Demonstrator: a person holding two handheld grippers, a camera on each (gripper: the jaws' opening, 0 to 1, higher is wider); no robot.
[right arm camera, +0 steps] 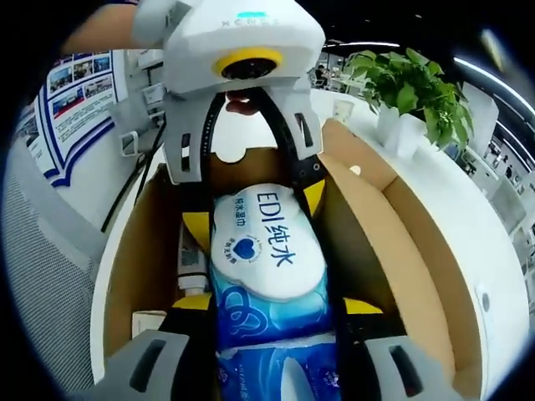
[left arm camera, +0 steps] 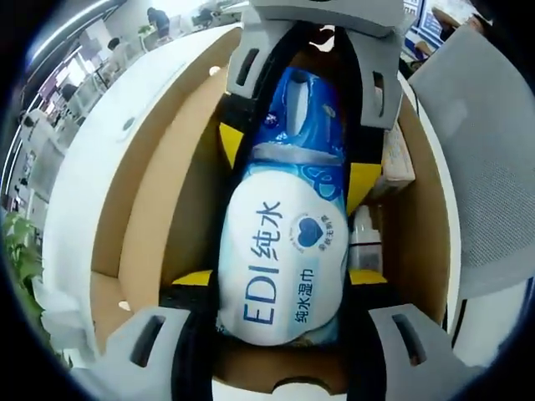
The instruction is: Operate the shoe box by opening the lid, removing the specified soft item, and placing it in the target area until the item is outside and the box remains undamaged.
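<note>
A white and blue wet wipes pack [left arm camera: 280, 251] lies lengthwise in the open brown shoe box [left arm camera: 150, 192]. My left gripper [left arm camera: 281, 277] rises from the bottom of the left gripper view, its yellow pads pressed on both sides of the pack's white end. My right gripper [left arm camera: 294, 159] reaches in from the top and clamps the blue end. In the right gripper view the pack [right arm camera: 263, 251] runs between my right gripper [right arm camera: 276, 302] at the bottom and my left gripper [right arm camera: 255, 209] above, inside the box [right arm camera: 393, 251]. The box's lid is open.
A small white bottle [left arm camera: 364, 238] and a pale carton [left arm camera: 397, 159] lie in the box beside the pack. The box sits on a white table [left arm camera: 84, 167]. A grey mesh chair [left arm camera: 485, 142] stands to one side and a potted plant [right arm camera: 410, 88] on the table's other side.
</note>
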